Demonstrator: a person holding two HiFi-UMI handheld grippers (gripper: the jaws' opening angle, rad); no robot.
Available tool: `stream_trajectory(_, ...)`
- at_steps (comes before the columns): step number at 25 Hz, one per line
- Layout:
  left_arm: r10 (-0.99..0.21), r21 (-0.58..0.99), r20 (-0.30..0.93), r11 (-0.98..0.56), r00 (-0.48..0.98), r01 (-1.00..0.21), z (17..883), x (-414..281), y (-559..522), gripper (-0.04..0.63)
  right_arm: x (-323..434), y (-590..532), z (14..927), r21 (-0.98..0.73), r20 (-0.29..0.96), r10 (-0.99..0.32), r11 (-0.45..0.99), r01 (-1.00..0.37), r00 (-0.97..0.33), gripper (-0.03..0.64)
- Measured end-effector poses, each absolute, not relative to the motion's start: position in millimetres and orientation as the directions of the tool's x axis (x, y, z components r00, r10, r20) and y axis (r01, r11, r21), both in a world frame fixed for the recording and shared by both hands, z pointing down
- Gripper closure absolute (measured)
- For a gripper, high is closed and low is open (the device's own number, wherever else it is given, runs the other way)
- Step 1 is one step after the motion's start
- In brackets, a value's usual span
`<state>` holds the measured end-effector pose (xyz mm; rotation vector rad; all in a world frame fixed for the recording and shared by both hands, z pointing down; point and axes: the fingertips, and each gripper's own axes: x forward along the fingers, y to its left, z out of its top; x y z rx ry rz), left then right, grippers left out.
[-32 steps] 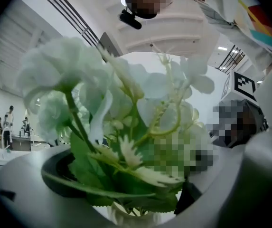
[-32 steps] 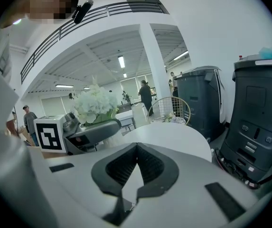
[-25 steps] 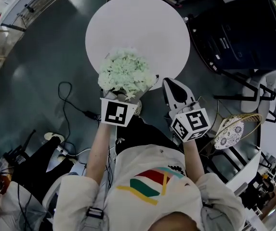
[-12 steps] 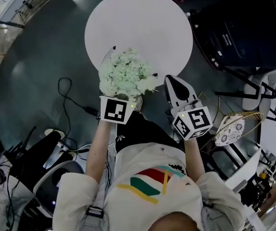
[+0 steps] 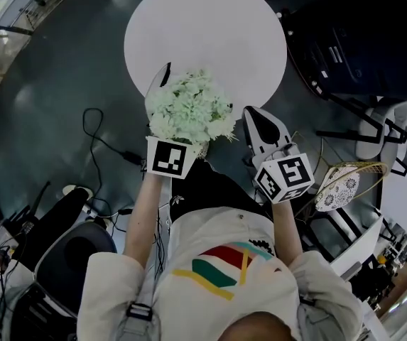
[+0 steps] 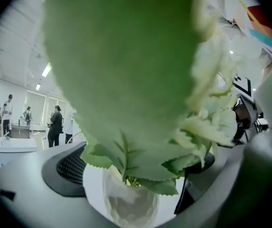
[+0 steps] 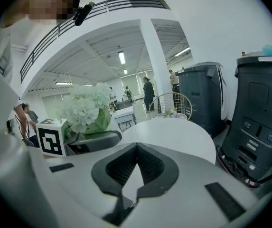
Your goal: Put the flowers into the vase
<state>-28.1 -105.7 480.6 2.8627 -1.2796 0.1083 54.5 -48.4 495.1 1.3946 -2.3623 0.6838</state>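
Little has been changed: the flowers (image 5: 189, 109) – stems already down in the glass vase (image 6: 128, 205) – are held over the near edge of the table (image 5: 210, 20) as before. The vase is gripped by the left gripper (image 6: 135, 179). The right gripper (image 7: 136, 148), beside that edge, is closed on nothing – only setting-down seems left.

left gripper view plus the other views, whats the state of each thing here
left gripper: shut on the vase
vase: clear glass, upright between the jaws, stems inside
flowers: already in the vase, leaves hanging over its rim
right gripper: shut, jaws together, nothing between them
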Motion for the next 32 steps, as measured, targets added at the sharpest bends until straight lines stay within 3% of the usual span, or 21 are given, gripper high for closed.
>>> stream_trajectory(32, -0.754, 0.006, 0.136, -0.649, 0.643, -0.761, 516, -49, -96, 0.008, 38, -47, 498, -0.226, 0.494, -0.716, 0.442, -0.868, -0.493, 0.607)
